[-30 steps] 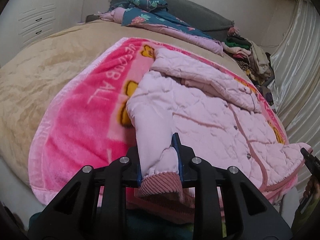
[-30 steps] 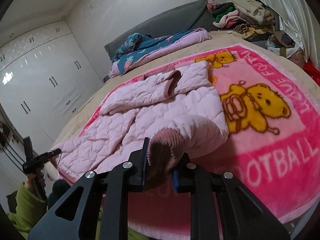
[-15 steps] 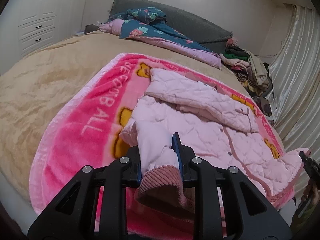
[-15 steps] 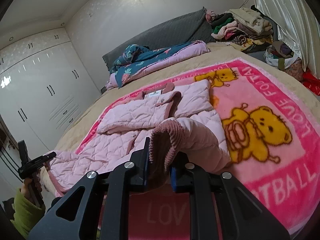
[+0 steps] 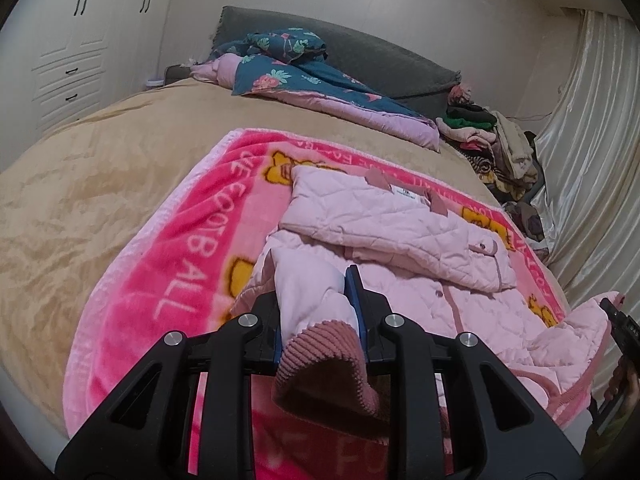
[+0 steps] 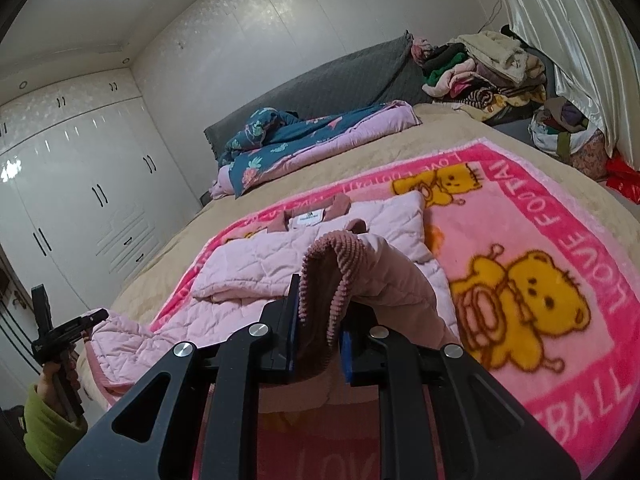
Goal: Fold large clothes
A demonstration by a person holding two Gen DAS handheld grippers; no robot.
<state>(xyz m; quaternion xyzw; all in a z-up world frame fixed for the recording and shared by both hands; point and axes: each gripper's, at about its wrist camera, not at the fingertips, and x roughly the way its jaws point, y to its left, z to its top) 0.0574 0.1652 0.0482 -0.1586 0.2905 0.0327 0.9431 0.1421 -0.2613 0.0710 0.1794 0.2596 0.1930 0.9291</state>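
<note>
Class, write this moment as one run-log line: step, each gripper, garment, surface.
step: folding | left gripper: shut on cuff | right gripper: shut on cuff | pink jacket: partly folded | surface: pink blanket

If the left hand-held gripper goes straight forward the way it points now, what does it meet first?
The left hand-held gripper, shut on the ribbed cuff, would probably first meet the pink quilted jacket, its folded upper part on the pink blanket. Depth is uncertain.

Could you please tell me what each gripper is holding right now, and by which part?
Both hold the pink quilted jacket: the left gripper and the right gripper each clamp a sleeve near its ribbed cuff.
</note>
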